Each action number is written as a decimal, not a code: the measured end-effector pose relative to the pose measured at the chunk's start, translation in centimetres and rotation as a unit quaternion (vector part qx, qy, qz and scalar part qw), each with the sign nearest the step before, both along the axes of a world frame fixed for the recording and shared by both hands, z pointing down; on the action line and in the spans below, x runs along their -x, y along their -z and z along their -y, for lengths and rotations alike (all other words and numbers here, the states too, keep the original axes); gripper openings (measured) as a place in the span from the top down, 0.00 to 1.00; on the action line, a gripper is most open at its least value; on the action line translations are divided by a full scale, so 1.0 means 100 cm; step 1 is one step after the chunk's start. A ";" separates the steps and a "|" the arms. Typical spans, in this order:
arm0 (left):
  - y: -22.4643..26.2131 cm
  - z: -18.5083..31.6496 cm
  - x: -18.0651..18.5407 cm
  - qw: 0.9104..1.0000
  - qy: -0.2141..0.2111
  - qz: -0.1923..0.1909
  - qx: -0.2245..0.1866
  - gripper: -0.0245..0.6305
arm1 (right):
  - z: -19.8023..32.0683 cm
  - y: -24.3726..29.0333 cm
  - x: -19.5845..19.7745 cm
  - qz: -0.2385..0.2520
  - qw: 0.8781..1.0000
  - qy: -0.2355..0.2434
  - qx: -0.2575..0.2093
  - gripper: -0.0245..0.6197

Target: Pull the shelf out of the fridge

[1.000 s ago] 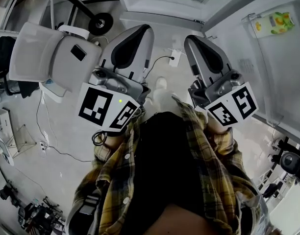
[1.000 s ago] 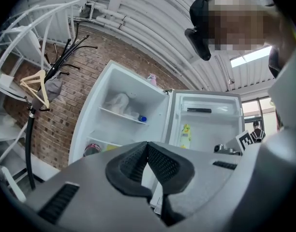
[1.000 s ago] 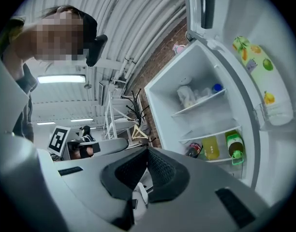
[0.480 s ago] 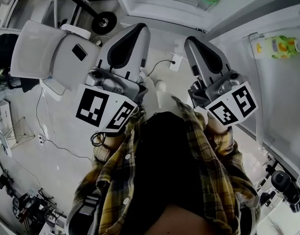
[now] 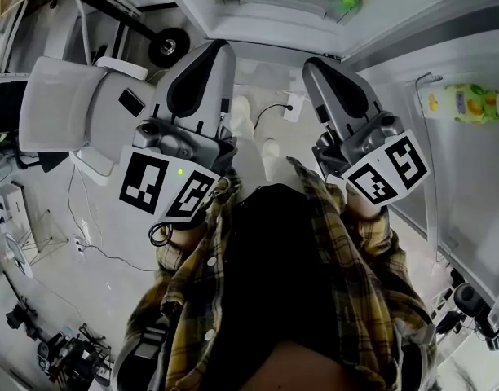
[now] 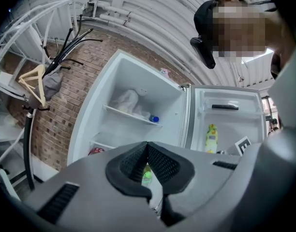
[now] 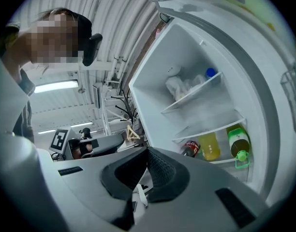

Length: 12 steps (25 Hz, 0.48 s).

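Note:
A white fridge stands open ahead of me, apart from both grippers. Its upper shelf carries a plastic bag and a blue-capped bottle. A lower shelf sits above a red-labelled bottle, a yellow bottle and a green-capped bottle. In the head view the fridge's bottom edge lies at the top. My left gripper and right gripper are held side by side before my chest, both shut and empty. The closed tips show in the left gripper view and the right gripper view.
The open fridge door at the right holds a yellow bottle. A white office chair stands at my left, with cables on the floor. A coat rack stands left of the fridge against a brick wall.
More of the fridge interior has come into the head view at the top. The left gripper has drifted slightly left. Both stay shut.

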<state>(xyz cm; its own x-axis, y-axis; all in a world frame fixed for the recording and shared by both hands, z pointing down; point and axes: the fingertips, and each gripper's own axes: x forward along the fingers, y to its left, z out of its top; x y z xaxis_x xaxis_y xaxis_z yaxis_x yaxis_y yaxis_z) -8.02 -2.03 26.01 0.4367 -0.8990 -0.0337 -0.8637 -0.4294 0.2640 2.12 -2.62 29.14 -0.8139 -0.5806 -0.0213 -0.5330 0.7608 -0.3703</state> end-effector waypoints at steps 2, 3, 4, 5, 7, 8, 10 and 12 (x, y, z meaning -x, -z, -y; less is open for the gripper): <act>-0.001 0.012 0.005 1.000 -0.007 -0.003 -0.001 0.96 | 0.010 -0.001 0.006 -0.001 1.000 -0.006 0.000 0.94; -0.002 0.018 0.006 1.000 -0.013 -0.004 -0.001 0.96 | 0.016 -0.001 0.009 -0.002 1.000 -0.010 0.000 0.94; -0.002 0.026 0.008 1.000 -0.020 -0.004 0.000 0.96 | 0.023 -0.001 0.012 -0.003 1.000 -0.015 0.000 0.94; -0.003 0.034 0.009 1.000 -0.028 -0.004 0.002 0.96 | 0.030 -0.001 0.014 -0.003 1.000 -0.020 0.001 0.94; -0.002 0.052 0.010 0.999 -0.044 -0.006 0.004 0.96 | 0.047 -0.001 0.019 -0.004 0.999 -0.031 0.004 0.94; -0.001 0.061 0.010 0.999 -0.051 -0.006 0.004 0.96 | 0.055 -0.001 0.022 -0.004 0.999 -0.036 0.005 0.94; 0.002 0.077 0.009 0.998 -0.067 -0.005 0.002 0.96 | 0.070 0.001 0.025 -0.003 0.999 -0.046 0.005 0.94; 0.008 0.094 0.005 0.996 -0.084 -0.005 -0.002 0.96 | 0.086 0.008 0.025 -0.003 0.998 -0.058 0.001 0.93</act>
